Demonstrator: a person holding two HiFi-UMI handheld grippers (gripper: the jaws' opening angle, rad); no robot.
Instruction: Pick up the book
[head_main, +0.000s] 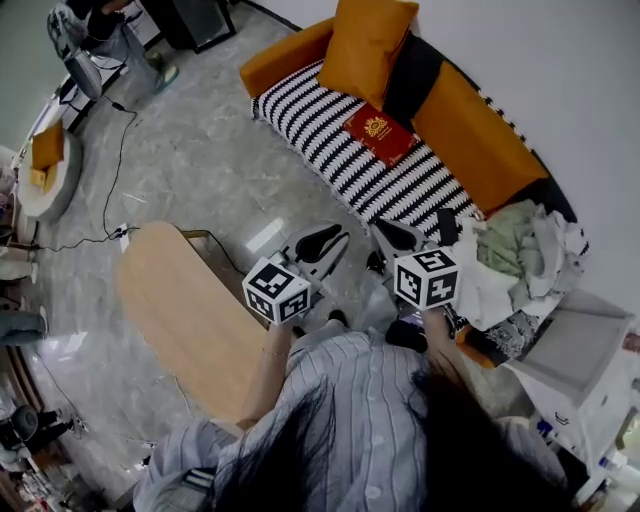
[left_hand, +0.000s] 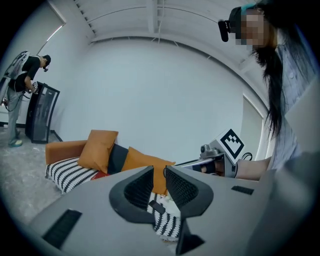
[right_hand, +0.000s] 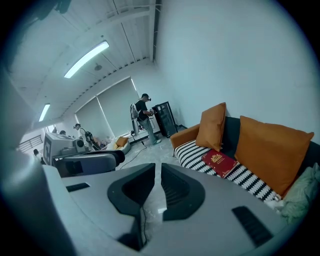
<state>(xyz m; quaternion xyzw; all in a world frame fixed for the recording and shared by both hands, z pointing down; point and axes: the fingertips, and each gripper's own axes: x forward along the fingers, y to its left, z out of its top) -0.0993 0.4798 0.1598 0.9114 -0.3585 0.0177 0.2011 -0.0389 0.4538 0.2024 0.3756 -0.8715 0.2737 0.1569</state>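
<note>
The book (head_main: 380, 133) is red with a gold emblem and lies flat on the black-and-white striped seat of the orange sofa (head_main: 470, 130). In the right gripper view the book (right_hand: 220, 162) shows to the right of the jaws, some way off. The left gripper view catches only a red sliver of the book (left_hand: 101, 174) beside the cushions. My left gripper (head_main: 322, 243) and right gripper (head_main: 398, 237) hover side by side over the floor, short of the sofa's front edge. Both are shut and hold nothing. My left gripper (left_hand: 159, 172) points at the sofa, and my right gripper (right_hand: 158, 170) points at the floor left of it.
A wooden table (head_main: 190, 310) stands on the left next to me. An orange cushion (head_main: 370, 40) leans on the sofa back behind the book. Crumpled clothes (head_main: 520, 250) are heaped at the sofa's right end, beside a white cabinet (head_main: 580, 350). A person (right_hand: 145, 117) stands far across the room.
</note>
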